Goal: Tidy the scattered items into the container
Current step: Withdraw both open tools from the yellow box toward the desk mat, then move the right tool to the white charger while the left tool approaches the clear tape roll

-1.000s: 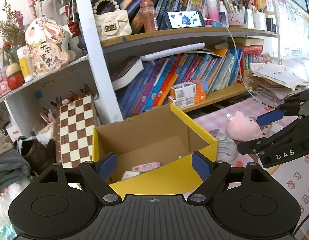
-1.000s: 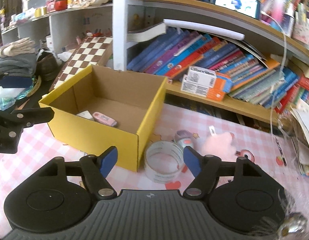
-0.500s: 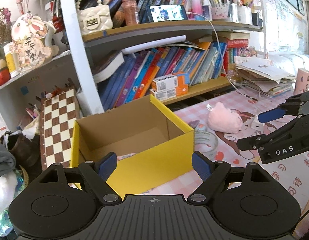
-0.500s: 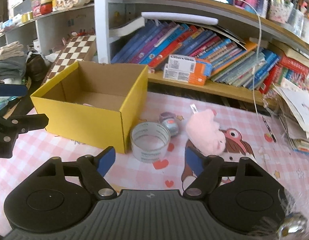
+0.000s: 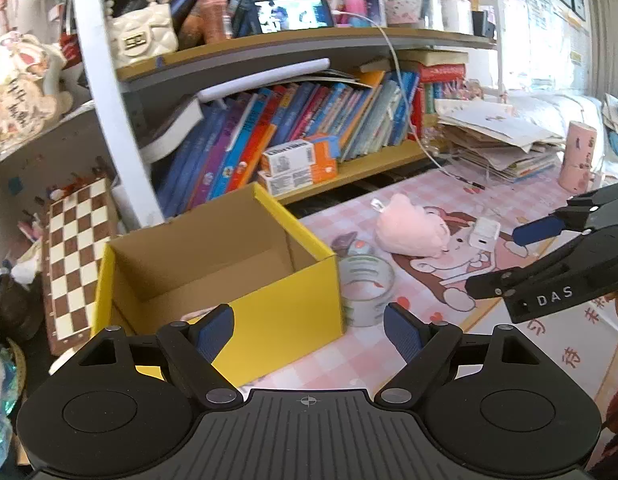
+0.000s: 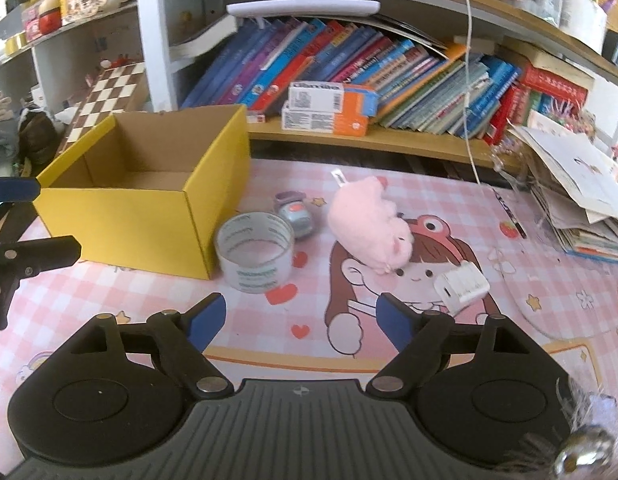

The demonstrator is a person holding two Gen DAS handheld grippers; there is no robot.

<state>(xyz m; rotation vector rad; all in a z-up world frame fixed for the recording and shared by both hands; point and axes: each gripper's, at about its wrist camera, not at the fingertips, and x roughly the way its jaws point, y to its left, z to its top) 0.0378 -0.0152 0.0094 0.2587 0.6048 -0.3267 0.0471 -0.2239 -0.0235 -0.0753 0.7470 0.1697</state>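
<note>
A yellow cardboard box (image 6: pixel 145 216) stands open on the pink checked mat; it also shows in the left wrist view (image 5: pixel 285 312). Right of it lie a clear tape roll (image 6: pixel 254 252), a small grey round gadget (image 6: pixel 295 215), a pink plush toy (image 6: pixel 371 226) and a white charger block (image 6: pixel 463 286). My right gripper (image 6: pixel 299 324) is open and empty, hovering in front of the tape roll. My left gripper (image 5: pixel 309 330) is open and empty, in front of the box's near corner. The tape roll (image 5: pixel 363 290) and plush (image 5: pixel 411 230) show in the left wrist view too.
Bookshelves full of books (image 6: pixel 349 68) stand behind the mat. A chessboard (image 5: pixel 75 256) leans left of the box. A paper stack (image 6: pixel 581 196) sits at the right. A pink cup (image 5: pixel 577 156) stands far right. A white cable (image 6: pixel 467 80) hangs from the shelf.
Both grippers have pulled back and away from the box, so more of the mat and the scattered items shows. Both stay open and empty.
</note>
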